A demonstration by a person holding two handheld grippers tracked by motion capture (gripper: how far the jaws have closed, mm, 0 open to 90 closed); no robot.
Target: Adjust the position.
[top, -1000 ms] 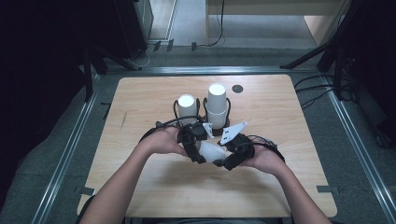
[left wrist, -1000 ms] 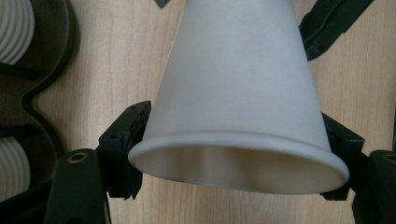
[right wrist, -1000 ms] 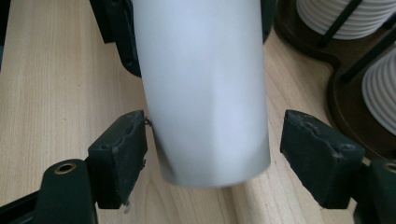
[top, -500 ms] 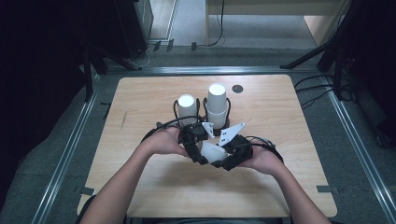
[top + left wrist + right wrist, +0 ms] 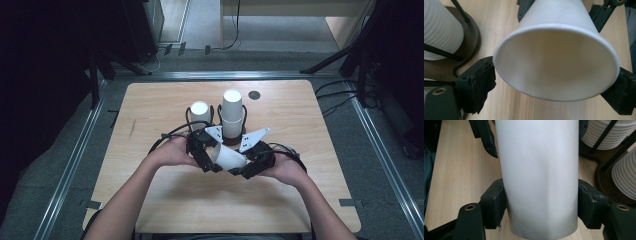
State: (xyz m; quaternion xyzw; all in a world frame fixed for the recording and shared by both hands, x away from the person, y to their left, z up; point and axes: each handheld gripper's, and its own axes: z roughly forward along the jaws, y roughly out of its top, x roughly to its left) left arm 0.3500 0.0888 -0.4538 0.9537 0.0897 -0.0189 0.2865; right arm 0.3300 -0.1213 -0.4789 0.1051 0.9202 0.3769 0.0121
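Wooden tabletop (image 5: 165, 105), two cup stacks (image 5: 232, 112) behind.
Right gripper (image 5: 250, 165) fingers clamp the plain paper cup (image 5: 231, 159); left gripper (image 5: 206, 156) fingers, just opening, flank its rim.

The surface (image 5: 150, 105) is a pale wood-grain top with rounded corners, framed by grey floor and metal rails. Near its far middle a dark round base with black wire uprights (image 5: 231, 141) stands on it, holding two stacks of white cups (image 5: 233, 107). A small dark disc (image 5: 254, 95) lies just beyond, toward the far edge.
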